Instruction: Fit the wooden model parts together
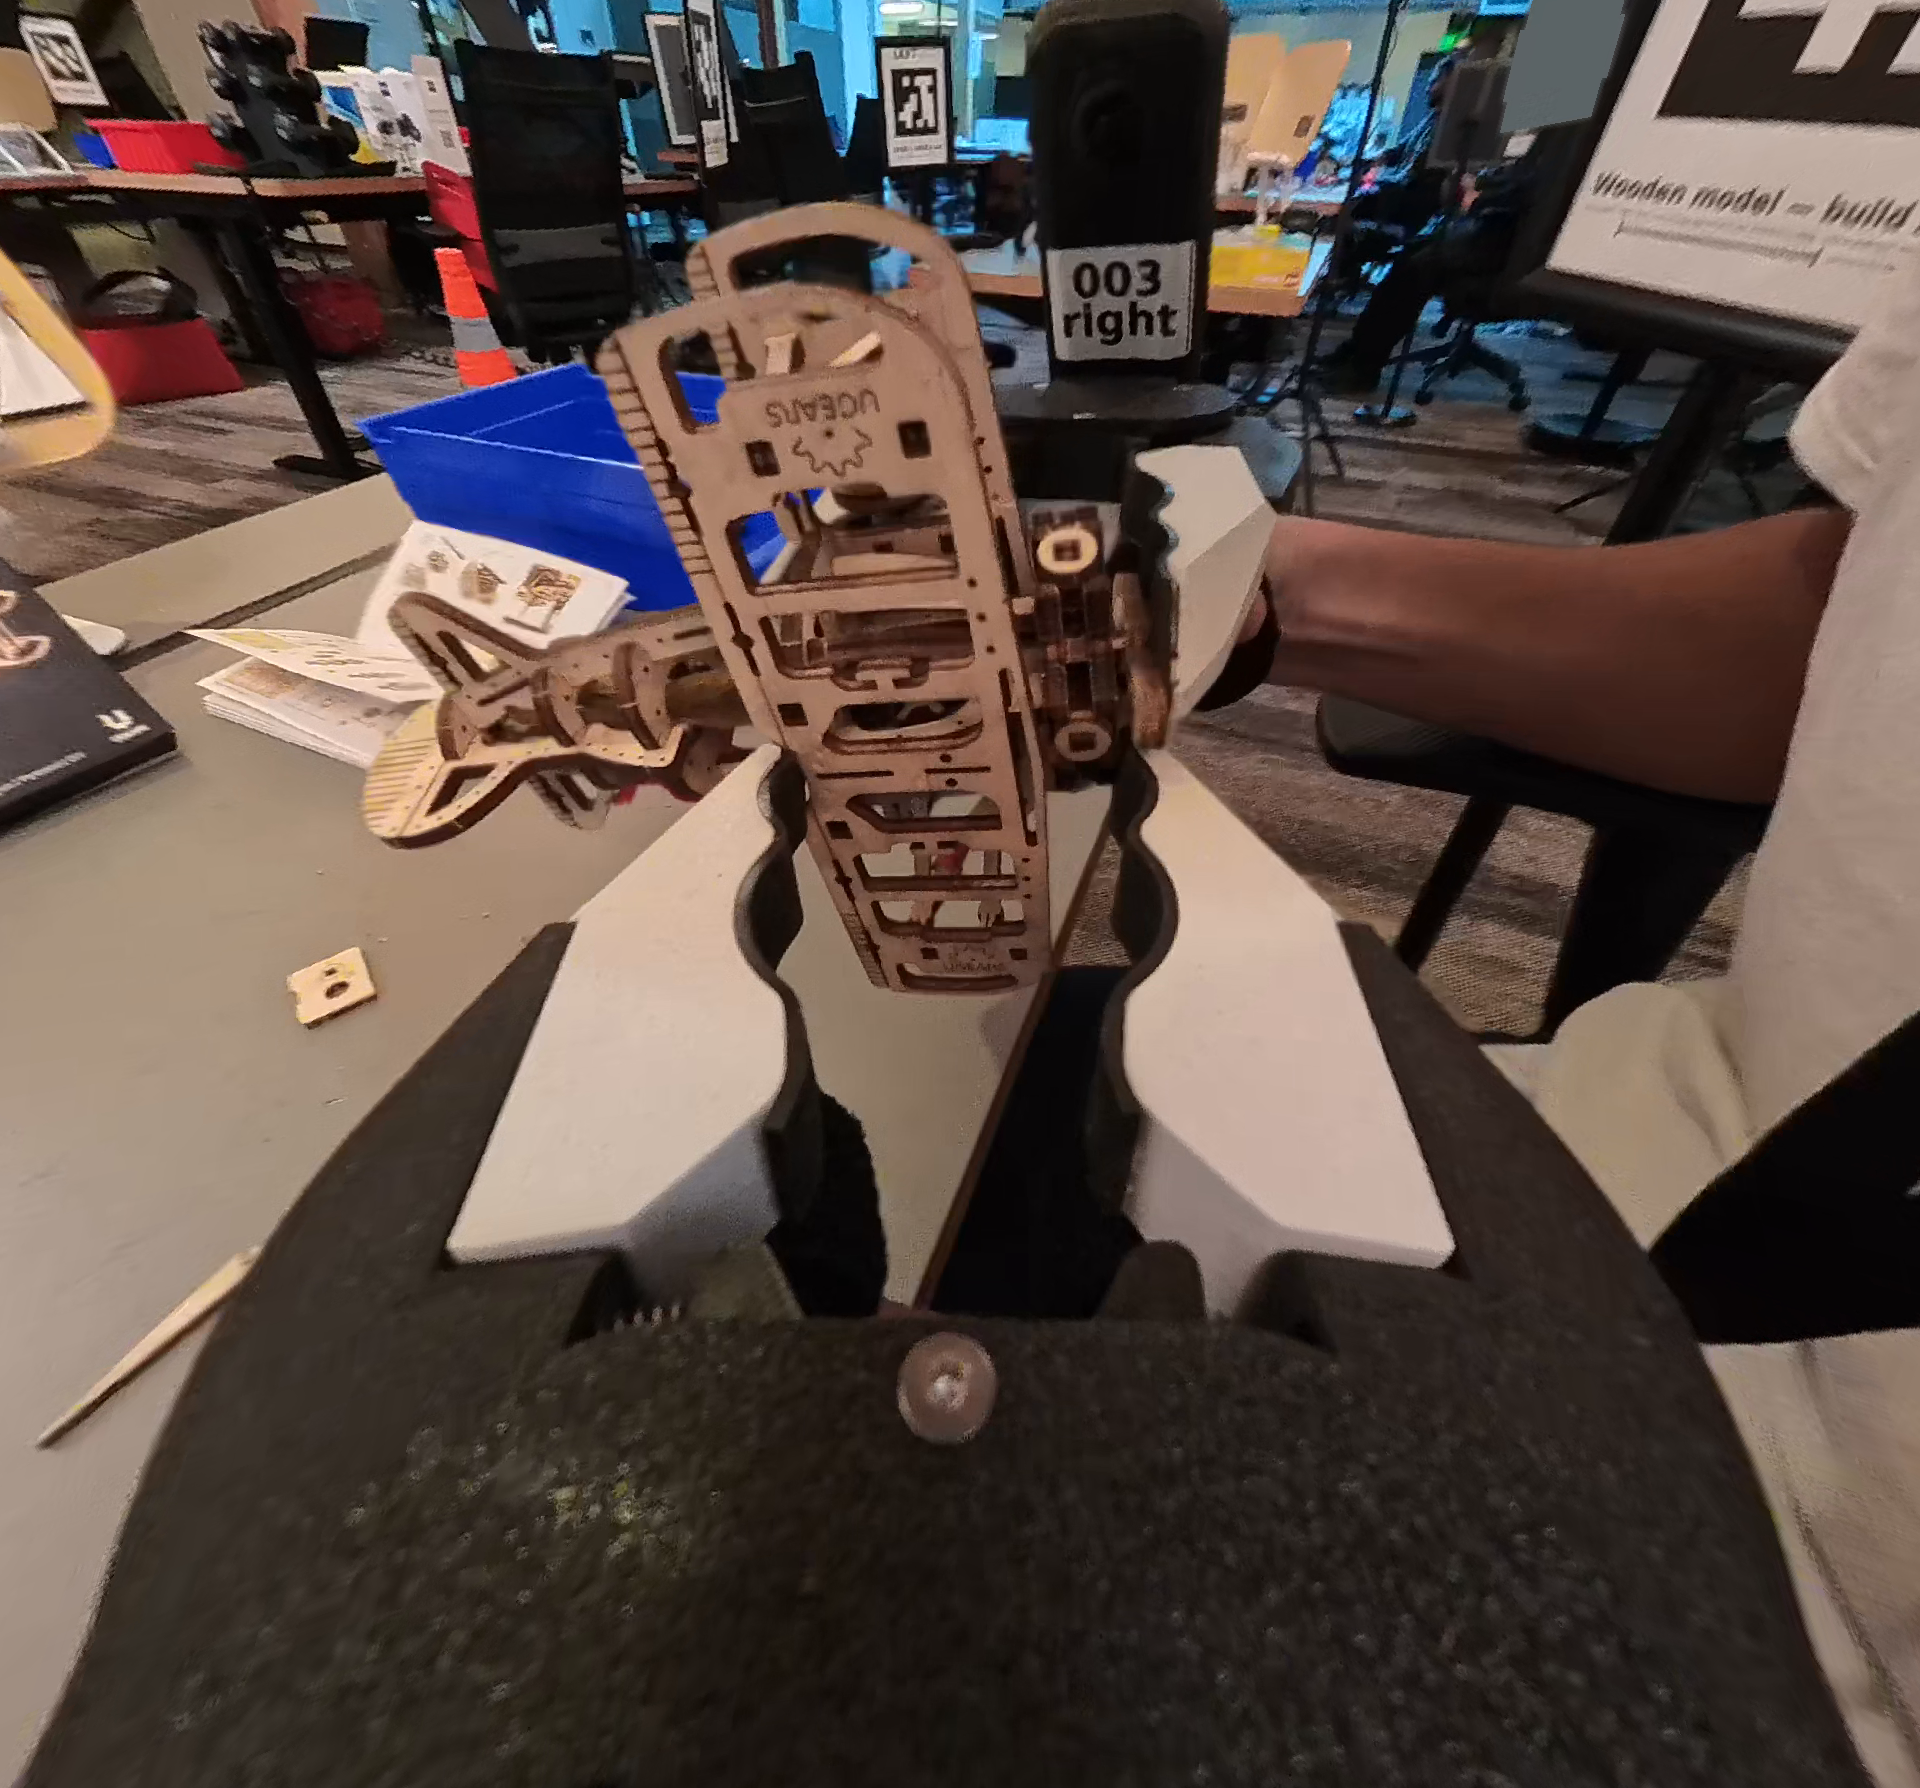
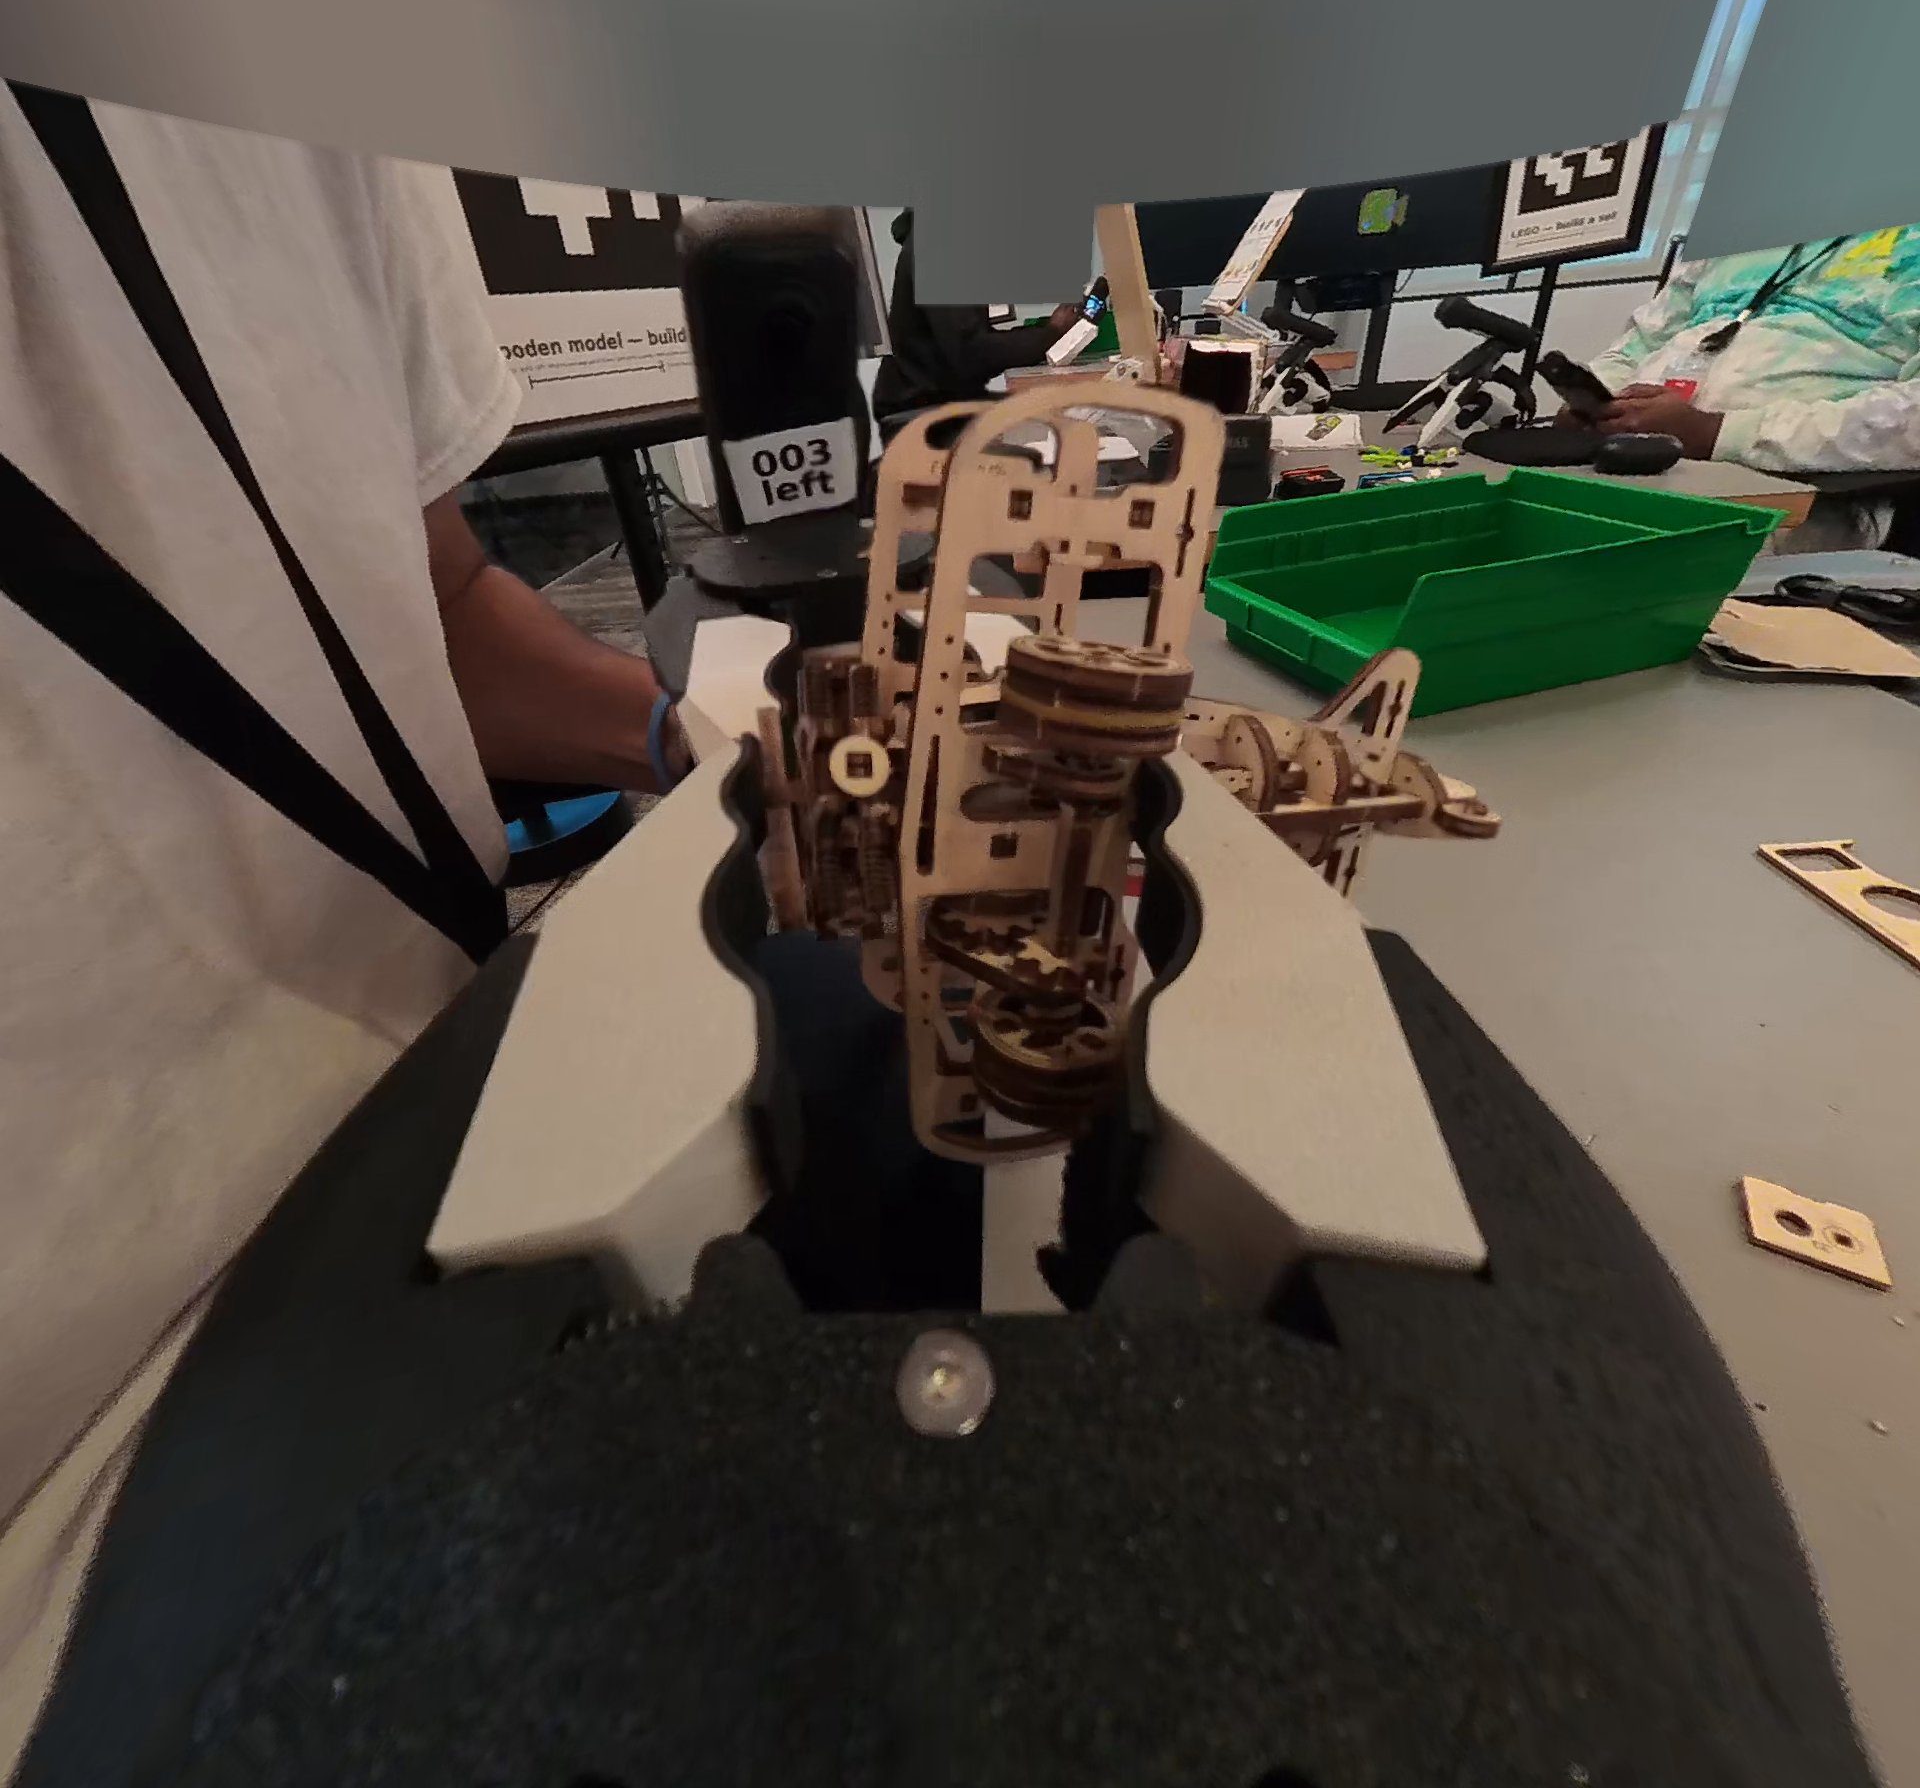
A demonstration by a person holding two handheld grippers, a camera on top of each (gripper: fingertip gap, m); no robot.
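A wooden model plane [image 1: 883,616] is held in the air over the near table edge, wings on edge, tail [image 1: 447,762] pointing left. My left gripper [image 1: 951,782] has its white fingers on either side of the fuselage, with the lower wing running down between them. My right gripper [image 1: 1195,575] shows at the model's nose end. In the right wrist view, the right gripper [image 2: 951,782] closes around the model's body [image 2: 997,803] and wheels [image 2: 1091,689], and the left gripper [image 2: 727,668] shows behind it. Both look shut on the model.
On the grey table [image 1: 208,1063] lie a small square wooden piece [image 1: 332,985], a wooden stick [image 1: 145,1343], instruction booklets [image 1: 416,637] and a blue bin [image 1: 520,481]. A green bin [image 2: 1475,575] and a cut wooden sheet [image 2: 1849,891] are on the other side. The person's arm [image 1: 1507,637] is close. The tips of both grippers are at nearly the same place.
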